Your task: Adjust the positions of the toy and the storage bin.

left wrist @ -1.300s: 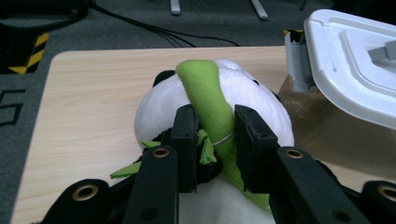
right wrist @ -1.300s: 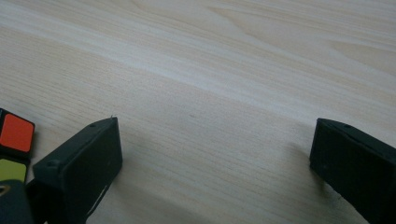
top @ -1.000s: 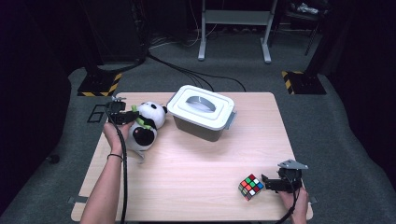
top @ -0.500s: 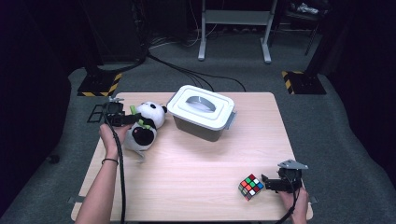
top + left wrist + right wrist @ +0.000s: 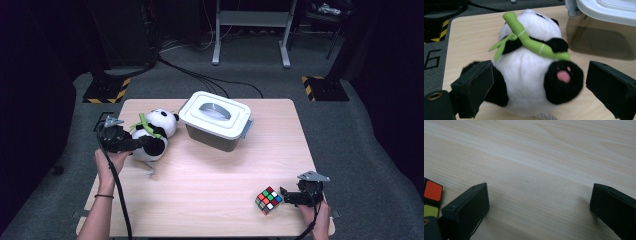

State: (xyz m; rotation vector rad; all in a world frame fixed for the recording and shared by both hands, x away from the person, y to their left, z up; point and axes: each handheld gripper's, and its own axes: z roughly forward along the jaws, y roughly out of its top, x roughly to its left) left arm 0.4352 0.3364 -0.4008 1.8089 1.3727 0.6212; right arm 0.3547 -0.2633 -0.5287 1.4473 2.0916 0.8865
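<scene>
One plush panda (image 5: pixel 152 134) on the surface (image 5: pixel 210 175), and it carries one green bamboo stalk (image 5: pixel 531 41). One lidded plastic box (image 5: pixel 216 120), just the one. One colour cube (image 5: pixel 268 200) down near the front edge. Two claws on show: the left claw (image 5: pixel 142 144), the right claw (image 5: pixel 284 196).

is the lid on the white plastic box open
No, the white lid sits flat and closed on the grey box in the high view, behind the panda toy.
</scene>
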